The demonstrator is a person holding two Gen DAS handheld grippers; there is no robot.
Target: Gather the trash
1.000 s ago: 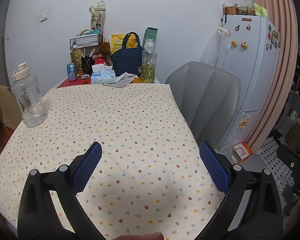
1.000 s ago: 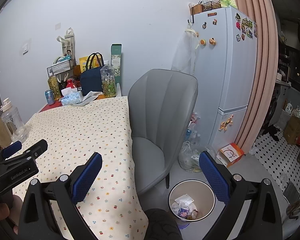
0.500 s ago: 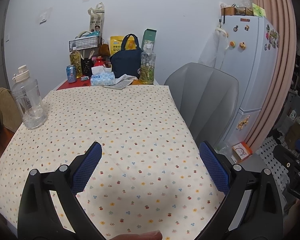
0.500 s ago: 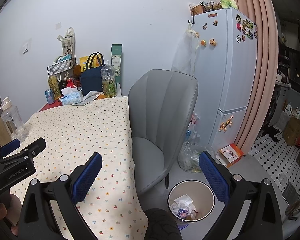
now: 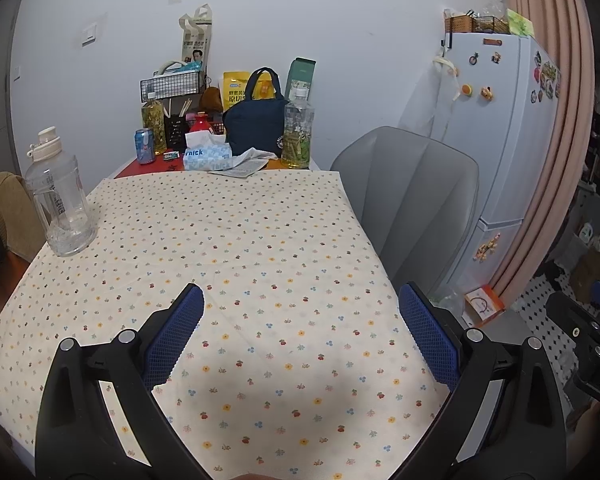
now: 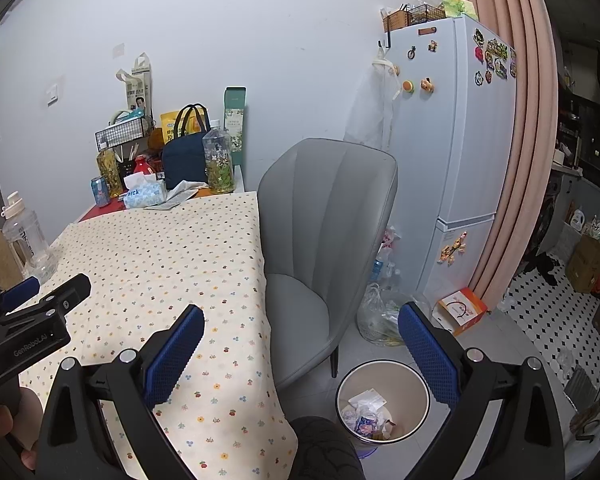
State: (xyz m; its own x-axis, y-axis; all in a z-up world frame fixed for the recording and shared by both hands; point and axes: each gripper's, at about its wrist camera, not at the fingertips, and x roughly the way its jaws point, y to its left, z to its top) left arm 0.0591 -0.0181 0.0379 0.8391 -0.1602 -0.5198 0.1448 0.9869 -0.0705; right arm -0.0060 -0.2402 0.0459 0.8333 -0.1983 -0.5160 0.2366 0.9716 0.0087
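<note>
Search seems to be the step in hand: both claws are wide open and hold nothing, and the patterned cloth on the counter [image 5: 240, 240] is bare across its middle and near edge. The left claw [image 5: 300, 320] hangs over the near part of the counter. The right claw [image 6: 300, 332] hangs off the counter's right edge, above the floor, with the bin [image 6: 382, 400] just below and between its fingers.

Bin already holds crumpled wrappers and paper, so part of the work looks done. Anything left to collect would be among the clutter at the far edge: a can [image 5: 144, 146], a tissue pack [image 5: 206, 158], a crumpled cloth or paper [image 5: 248, 160] and a bottle [image 5: 298, 132]. Which of these counts as trash I cannot tell. All lie well apart from the left claw, straight ahead of it.

Next move, as I judge it, calls for a long reach forward with the left claw to that far edge, then a carry to the bin beside the chair [image 6: 328, 220].
</note>
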